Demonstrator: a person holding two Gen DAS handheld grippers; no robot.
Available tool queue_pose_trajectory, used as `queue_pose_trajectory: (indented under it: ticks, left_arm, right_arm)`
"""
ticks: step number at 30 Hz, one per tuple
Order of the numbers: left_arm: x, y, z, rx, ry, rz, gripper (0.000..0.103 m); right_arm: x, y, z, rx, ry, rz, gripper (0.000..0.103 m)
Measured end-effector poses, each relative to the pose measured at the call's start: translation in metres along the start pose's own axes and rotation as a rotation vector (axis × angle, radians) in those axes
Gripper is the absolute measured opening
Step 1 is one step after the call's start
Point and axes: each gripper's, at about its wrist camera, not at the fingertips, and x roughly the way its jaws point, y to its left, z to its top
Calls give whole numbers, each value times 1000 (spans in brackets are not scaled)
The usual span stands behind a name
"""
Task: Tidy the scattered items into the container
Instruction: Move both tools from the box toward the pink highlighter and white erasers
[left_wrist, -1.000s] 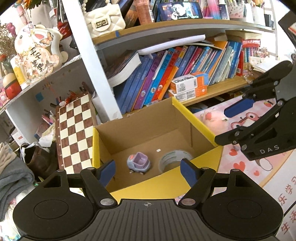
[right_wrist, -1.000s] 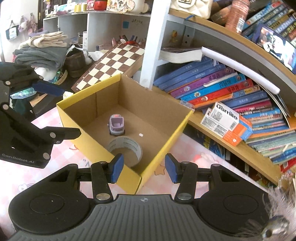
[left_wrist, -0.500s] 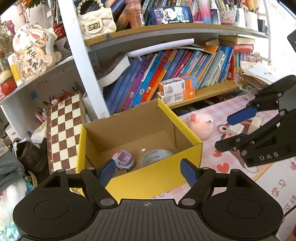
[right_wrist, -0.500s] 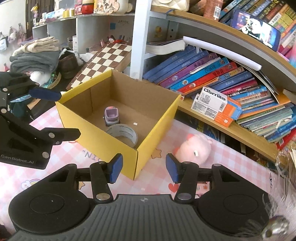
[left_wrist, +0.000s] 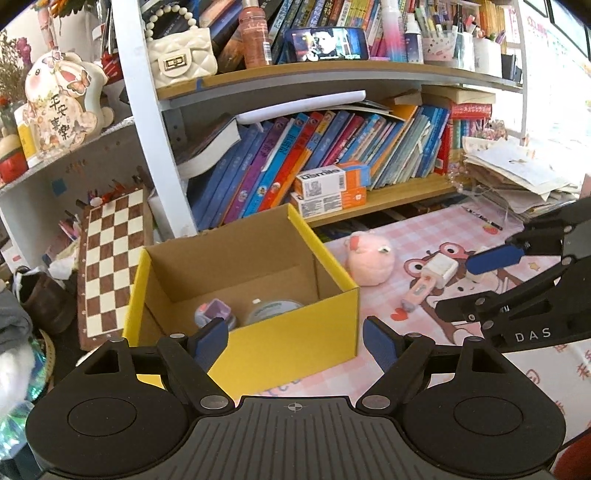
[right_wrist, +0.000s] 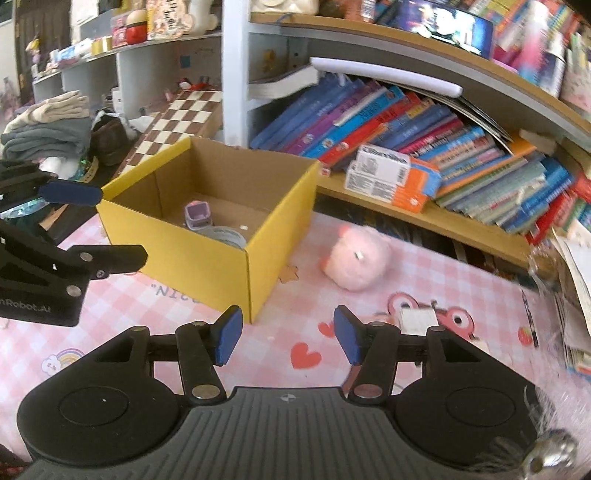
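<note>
Lying out on the desk: a pink plush and a small pink-and-white item, both closer to the right gripper.

Sitting ahead of the right gripper (right_wrist: 288, 339) and a little to its right, the pink plush (right_wrist: 356, 260) is a soft rounded lump with no clear long axis, just off the yellow box (right_wrist: 207, 258) and apart from it. The pink-and-white item (left_wrist: 430, 280) lies nearer, partly hidden behind that gripper's right finger, its long axis slanting toward the plush; what it is I cannot tell. Inside the box rest a purple toy (right_wrist: 197, 216) and a tape roll (right_wrist: 225, 234), touching or nearly so. The left gripper (left_wrist: 293, 341) faces the box's near wall, so the loose pieces lie well to its right. Both grippers stand apart, holding nothing. By my judgement the right one is better placed for either piece.
</note>
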Motion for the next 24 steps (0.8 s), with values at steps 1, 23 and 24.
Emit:
queue_pose_trajectory:
  ticks: [1, 23, 24]
  left_arm:
    - [0, -2, -1, -3, 0, -3, 82]
    - [3, -37, -3, 34, 20, -64, 83]
    - [4, -39, -3, 37, 22, -67, 83]
  right_arm:
    - [-1, -2, -3, 10, 1, -6, 53]
    - [-22, -50, -59, 211, 39, -156, 61]
    - [-22, -51, -60, 215, 38, -160, 62]
